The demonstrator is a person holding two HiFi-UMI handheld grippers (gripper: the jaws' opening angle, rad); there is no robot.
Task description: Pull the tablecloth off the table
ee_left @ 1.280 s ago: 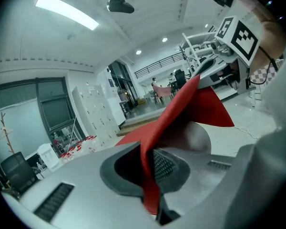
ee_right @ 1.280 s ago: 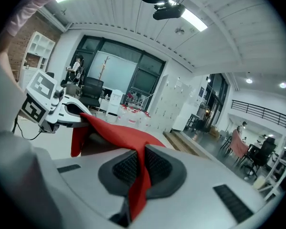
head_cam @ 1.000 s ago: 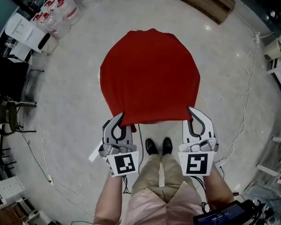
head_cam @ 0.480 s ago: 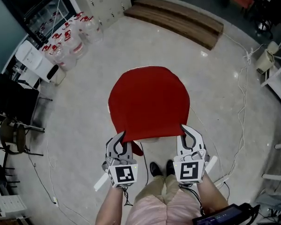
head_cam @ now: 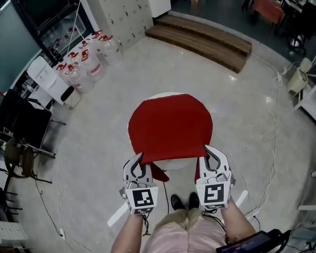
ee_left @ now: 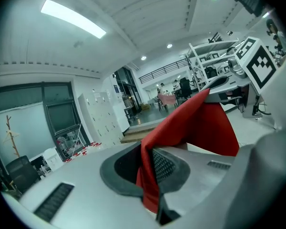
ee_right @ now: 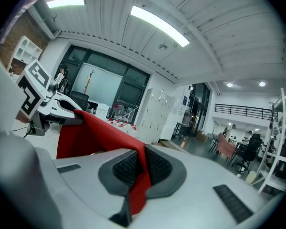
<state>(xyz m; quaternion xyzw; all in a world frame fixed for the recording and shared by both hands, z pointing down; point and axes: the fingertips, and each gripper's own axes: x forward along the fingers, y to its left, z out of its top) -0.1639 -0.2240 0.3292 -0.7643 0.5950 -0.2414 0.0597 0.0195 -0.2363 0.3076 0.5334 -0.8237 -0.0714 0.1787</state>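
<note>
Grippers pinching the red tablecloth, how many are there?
2: the left gripper pinches the tablecloth at its near left corner, the right gripper at its near right corner.

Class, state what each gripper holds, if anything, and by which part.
Both hold the red tablecloth: left gripper at its near left corner, right gripper at its near right corner.

Tablecloth (head_cam: 169, 128): red matt woven cloth, smooth. Gripper pads (ee_left: 164, 166): dark, finely ribbed. Floor (head_cam: 253, 109): pale speckled stone, slight sheen noted.
</note>
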